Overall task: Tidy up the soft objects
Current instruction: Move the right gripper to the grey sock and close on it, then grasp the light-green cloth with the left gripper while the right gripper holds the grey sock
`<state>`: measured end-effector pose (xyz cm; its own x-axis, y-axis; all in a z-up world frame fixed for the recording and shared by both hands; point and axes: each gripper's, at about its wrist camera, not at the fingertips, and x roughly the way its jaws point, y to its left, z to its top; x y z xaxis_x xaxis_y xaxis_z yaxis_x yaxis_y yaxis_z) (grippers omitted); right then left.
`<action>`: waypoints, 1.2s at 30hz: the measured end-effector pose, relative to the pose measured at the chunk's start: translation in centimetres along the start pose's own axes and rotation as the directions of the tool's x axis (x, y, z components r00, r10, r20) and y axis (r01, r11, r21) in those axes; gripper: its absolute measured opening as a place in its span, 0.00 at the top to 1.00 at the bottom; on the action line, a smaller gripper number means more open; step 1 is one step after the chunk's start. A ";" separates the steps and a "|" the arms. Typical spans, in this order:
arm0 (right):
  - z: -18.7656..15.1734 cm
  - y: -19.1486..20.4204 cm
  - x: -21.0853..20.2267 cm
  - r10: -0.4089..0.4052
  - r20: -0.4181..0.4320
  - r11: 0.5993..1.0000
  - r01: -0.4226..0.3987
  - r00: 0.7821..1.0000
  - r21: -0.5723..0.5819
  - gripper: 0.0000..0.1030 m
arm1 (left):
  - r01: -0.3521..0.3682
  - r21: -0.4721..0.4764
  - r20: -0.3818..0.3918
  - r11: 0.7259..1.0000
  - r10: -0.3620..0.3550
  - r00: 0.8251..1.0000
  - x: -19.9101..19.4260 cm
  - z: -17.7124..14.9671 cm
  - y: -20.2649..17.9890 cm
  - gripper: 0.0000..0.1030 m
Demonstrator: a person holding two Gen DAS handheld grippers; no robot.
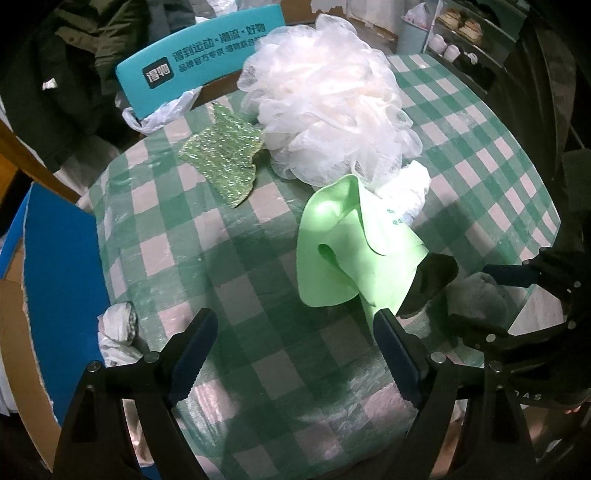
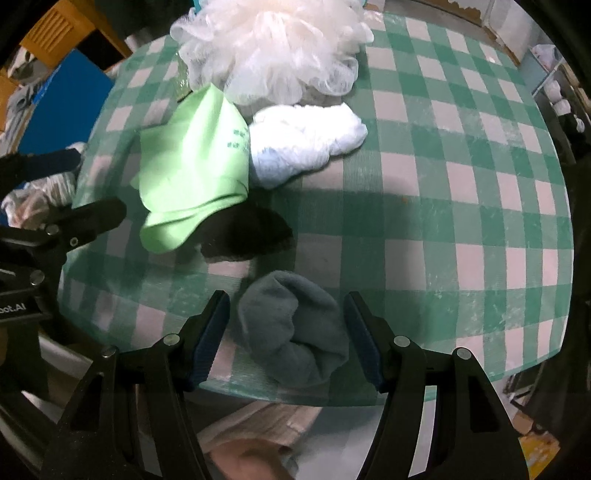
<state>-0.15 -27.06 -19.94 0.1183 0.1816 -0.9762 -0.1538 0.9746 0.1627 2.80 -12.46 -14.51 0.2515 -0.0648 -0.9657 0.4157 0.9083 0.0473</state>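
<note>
A round table with a green checked cloth [image 1: 229, 266] holds soft things. A white mesh bath pouf [image 1: 328, 107] lies at the back, with a sparkly green scrub cloth [image 1: 221, 162] to its left. A light green cloth [image 1: 347, 251] lies mid-table over a black item [image 1: 432, 284], beside a white-blue crumpled cloth [image 2: 303, 140]. My left gripper [image 1: 291, 350] is open above bare cloth, its right finger close to the green cloth. My right gripper [image 2: 288, 332] is open with a grey-blue sock [image 2: 295, 332] between its fingers at the table's near edge.
A teal chair back with print [image 1: 199, 62] stands behind the table. A blue board [image 1: 55, 280] and crumpled plastic bags [image 1: 118, 328] are at the left edge. Shelves with shoes [image 1: 461, 26] are at the back right. The right half of the table [image 2: 461, 184] is bare cloth.
</note>
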 end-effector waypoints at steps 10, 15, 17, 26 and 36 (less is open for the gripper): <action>-0.2 -0.9 0.2 0.003 0.014 1.000 -0.002 1.000 -0.024 0.78 | 0.043 -0.041 -0.006 0.998 -0.044 0.999 1.3 1.6 -0.3 0.15; 0.4 -2.1 -0.8 0.016 0.054 1.000 -0.015 0.998 -0.004 0.79 | 0.077 -0.069 0.006 0.995 -0.076 0.997 1.9 2.4 -0.6 0.15; 0.6 -2.5 -1.0 0.011 0.066 1.000 -0.012 0.998 0.006 0.79 | 0.080 -0.078 0.003 0.994 -0.080 0.997 2.2 2.7 -0.7 0.15; 1.5 -3.3 -2.1 0.009 0.100 1.000 -0.011 0.995 0.021 0.79 | 0.087 -0.074 -0.002 0.994 -0.087 0.996 3.2 3.7 -1.5 0.15; 2.2 -3.2 -2.2 0.016 0.104 0.999 -0.020 0.994 0.037 0.79 | 0.167 -0.111 0.010 0.980 -0.167 0.986 3.5 3.4 -1.0 0.61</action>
<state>2.27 -30.24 -18.02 0.2169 0.2098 -0.9534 -0.1193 0.9750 0.1874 6.26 -15.04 -17.10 0.1874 -0.2198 -0.9574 0.3526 0.9248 -0.1433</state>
